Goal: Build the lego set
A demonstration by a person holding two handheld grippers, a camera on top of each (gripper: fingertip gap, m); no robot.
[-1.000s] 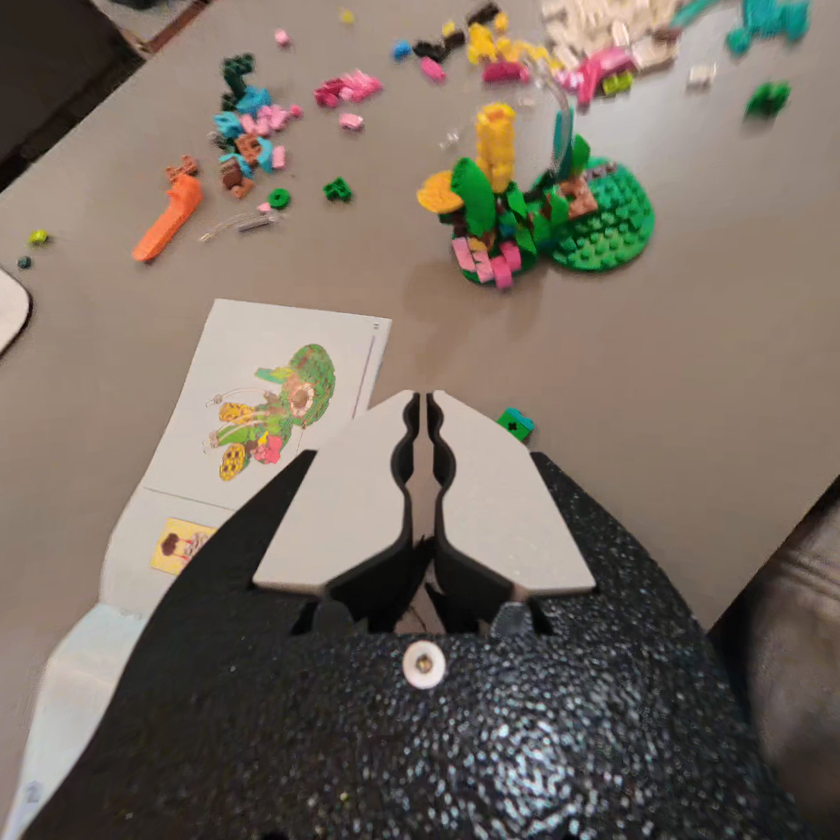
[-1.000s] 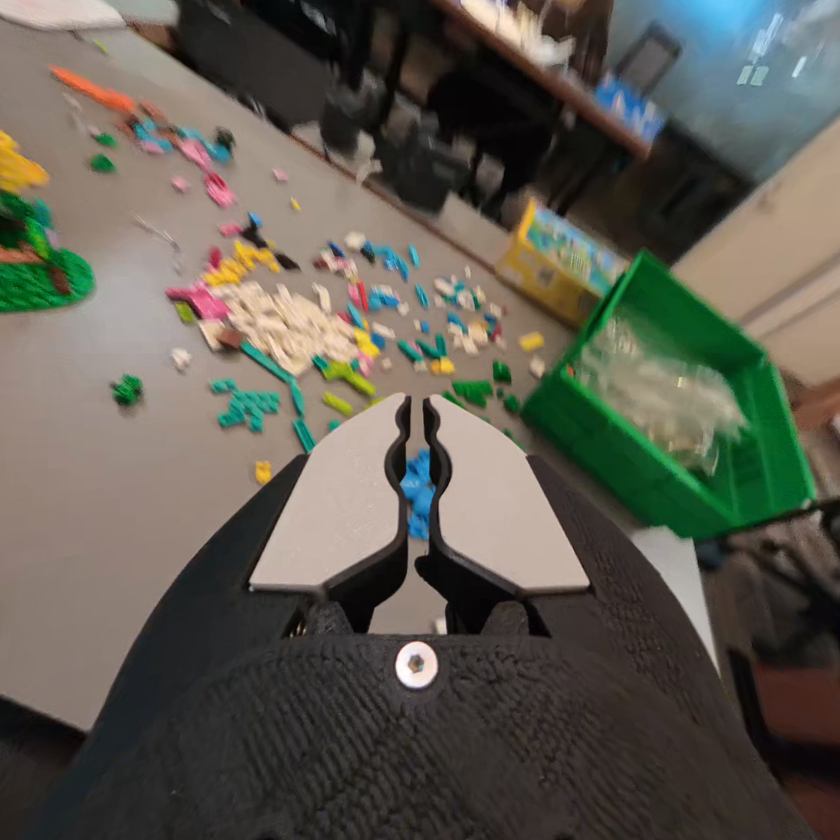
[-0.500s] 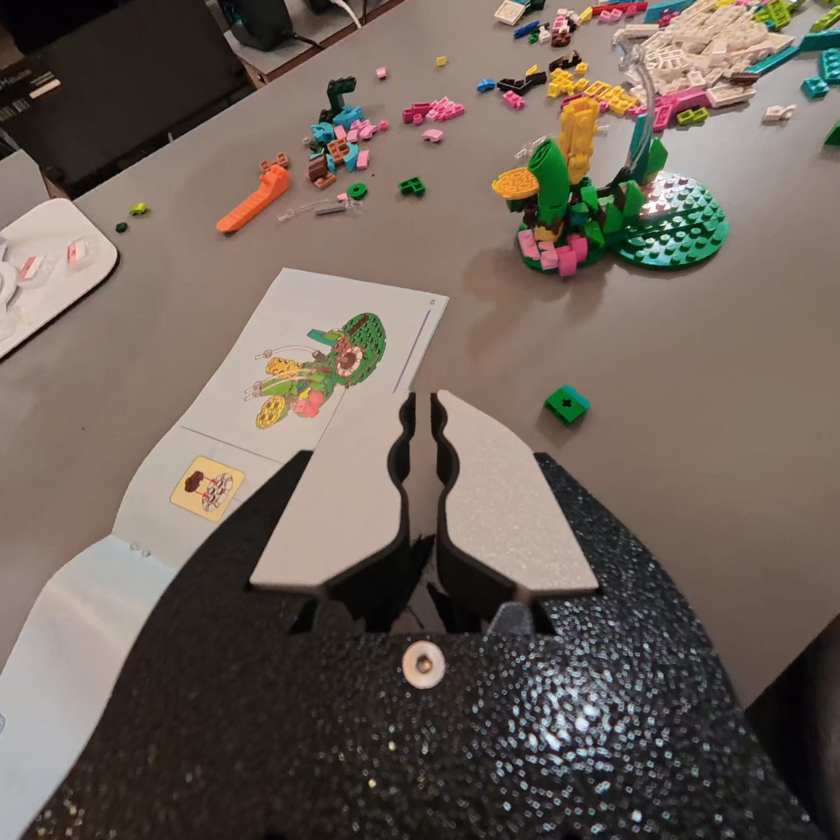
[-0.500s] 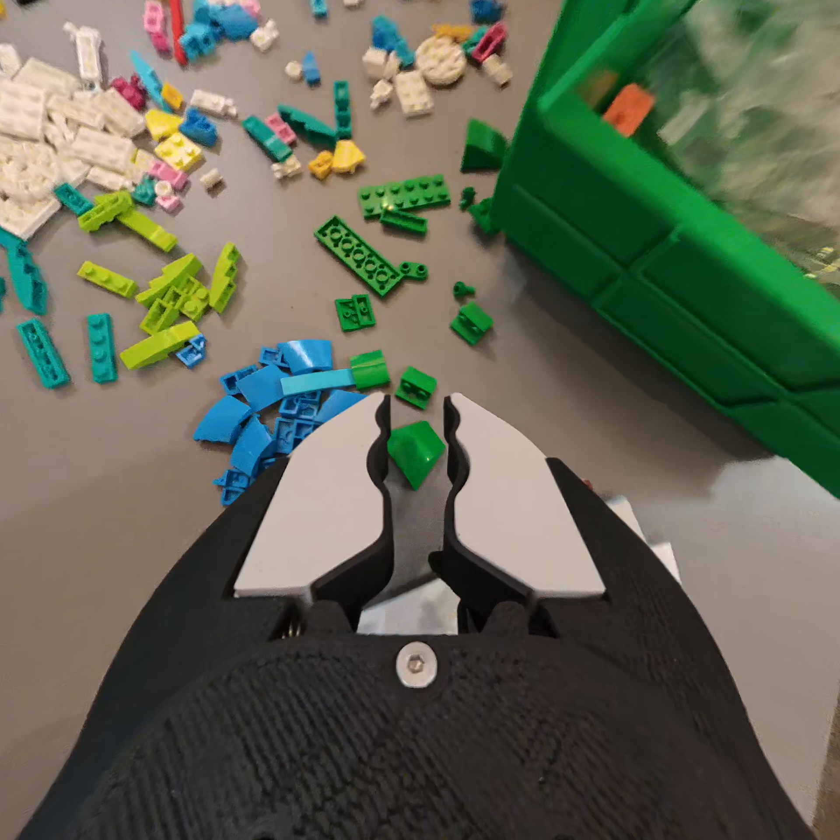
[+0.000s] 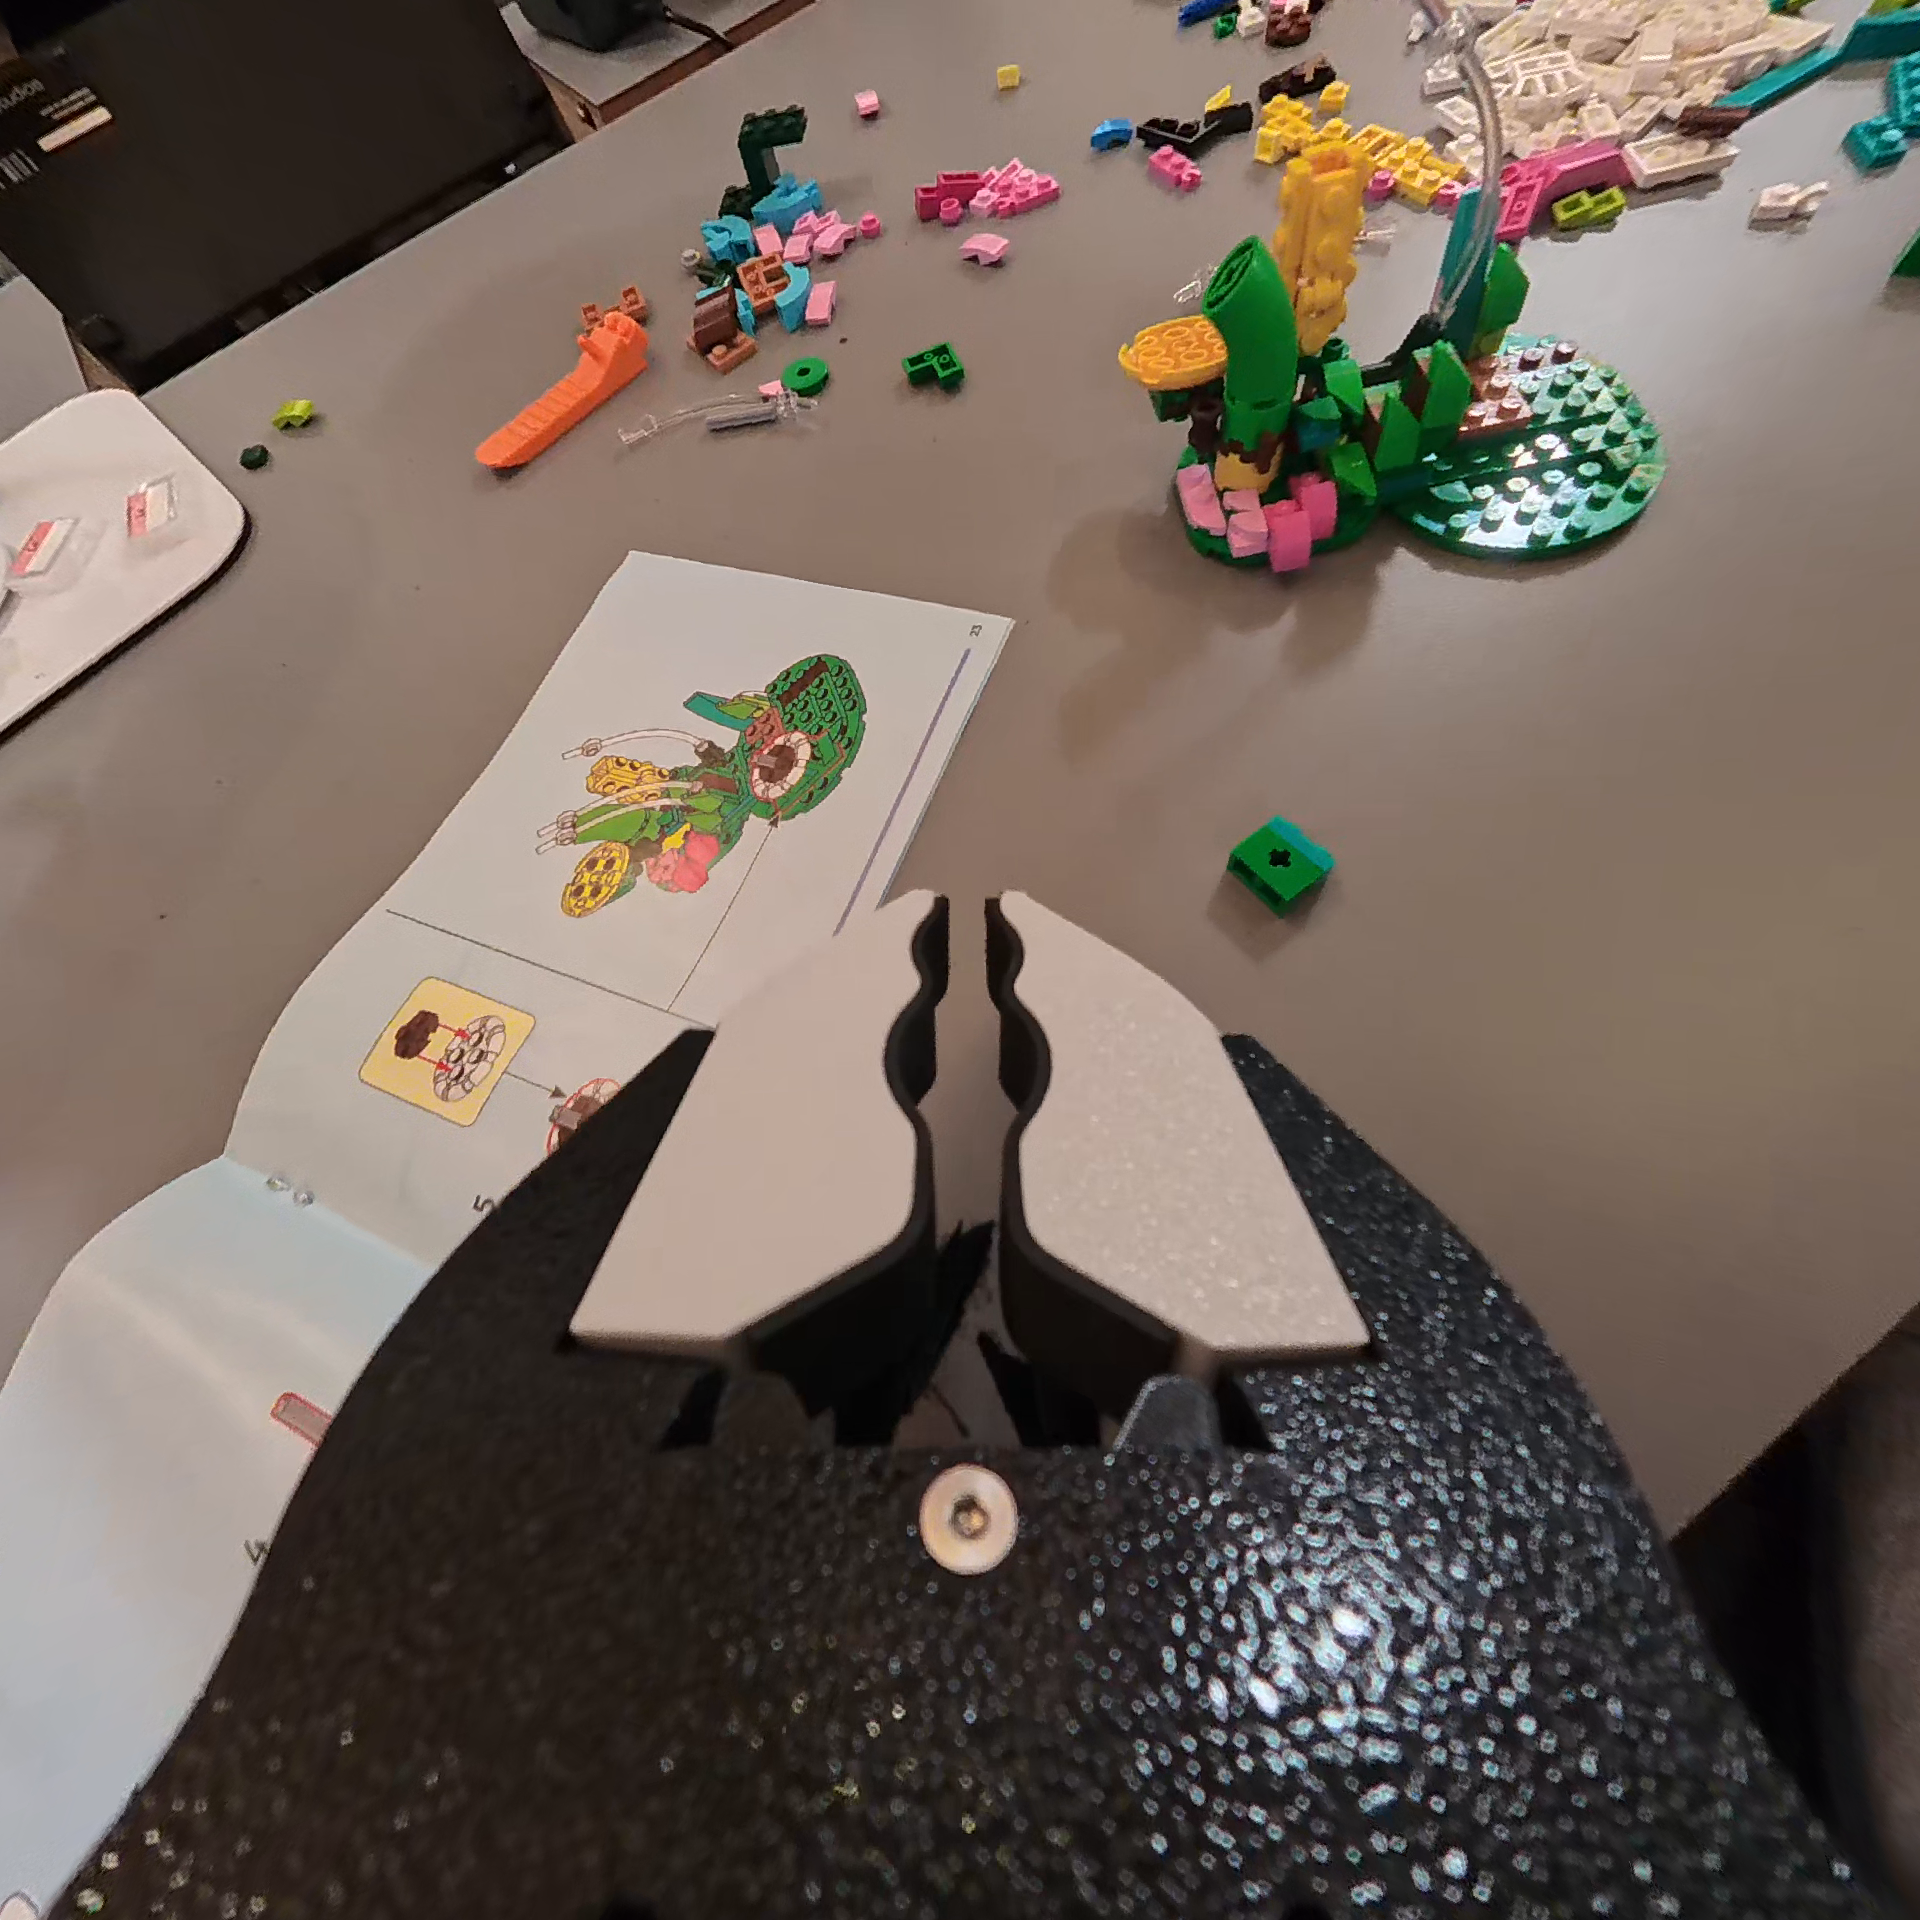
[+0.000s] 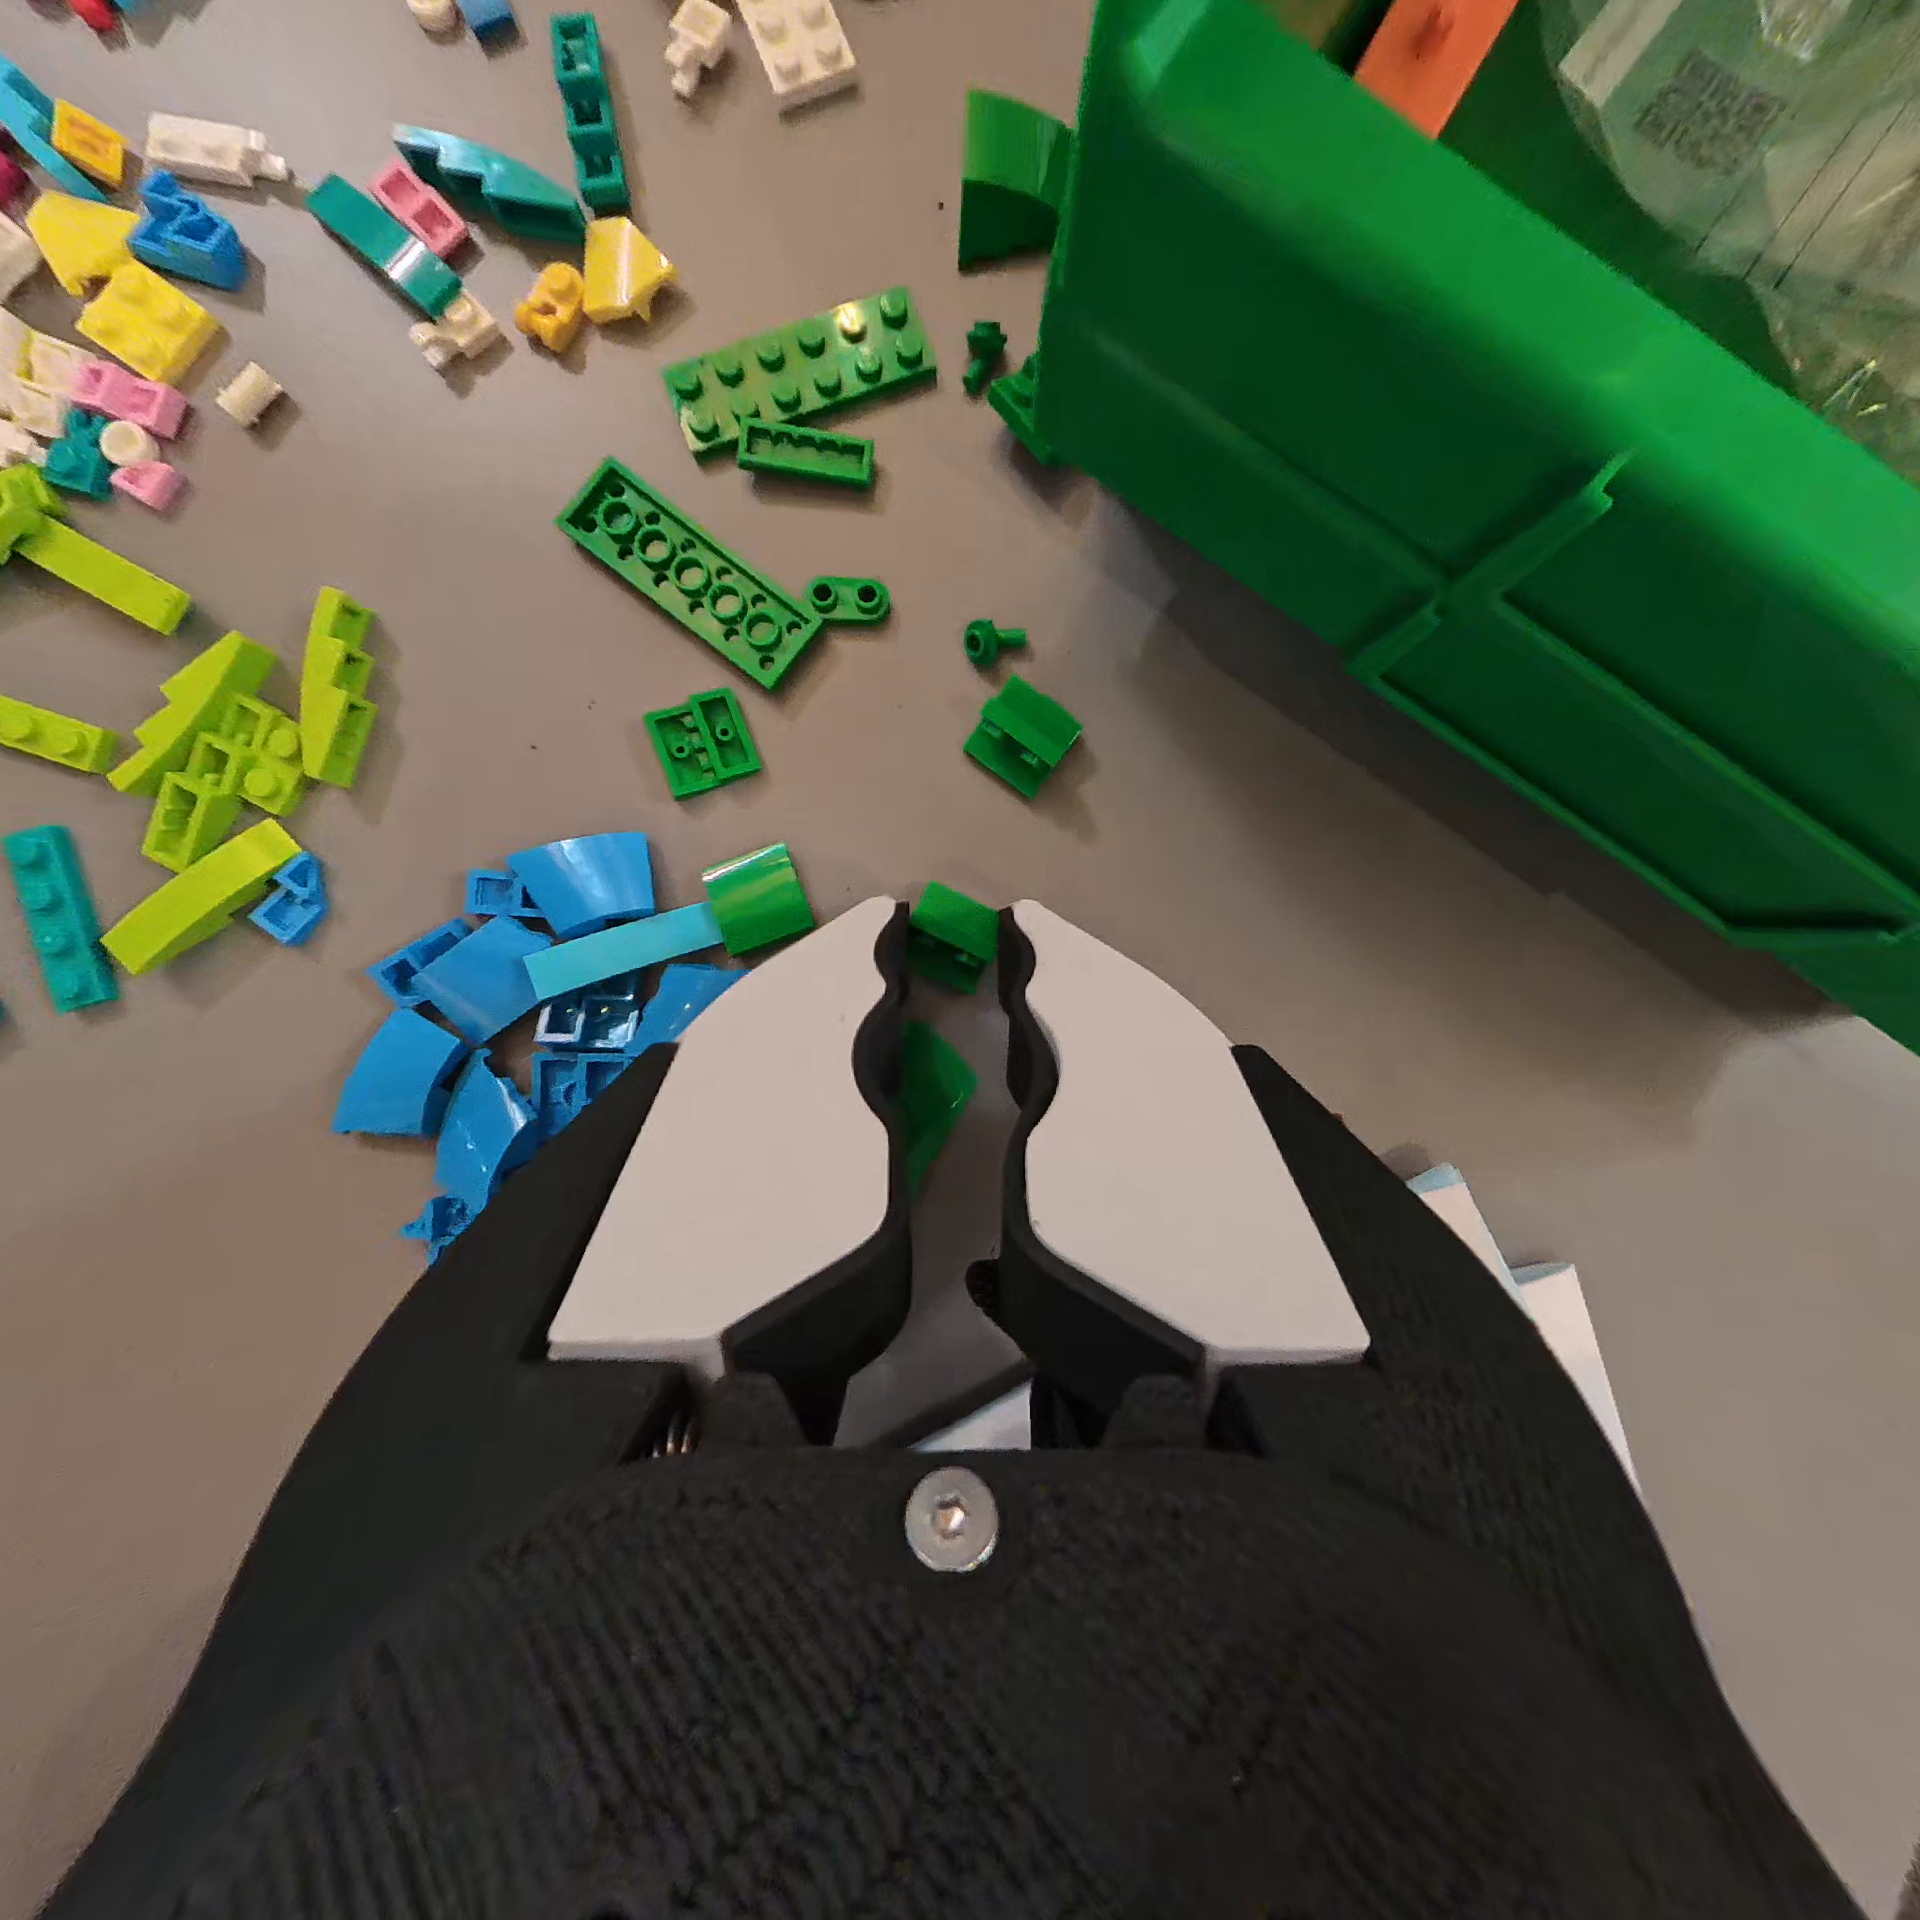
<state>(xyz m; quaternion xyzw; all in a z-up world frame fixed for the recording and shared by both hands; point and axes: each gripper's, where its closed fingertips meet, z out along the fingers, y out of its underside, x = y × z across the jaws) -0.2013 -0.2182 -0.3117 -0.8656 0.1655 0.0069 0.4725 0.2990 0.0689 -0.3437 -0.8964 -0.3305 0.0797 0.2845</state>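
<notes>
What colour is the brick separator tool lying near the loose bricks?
Orange brick separator tool; clearest in the left wrist view.

The right tongs (image 6: 951,920) have narrowed since half a second ago. A small green brick (image 6: 951,935) now sits clamped at their tips, where earlier a green slope piece (image 6: 935,1091) lay

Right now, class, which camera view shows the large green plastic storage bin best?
The right wrist view: the large green plastic storage bin fills its upper right, ribbed wall and clear plastic bags inside visible. The left wrist view shows none of it, only the grey table with bricks.
</notes>
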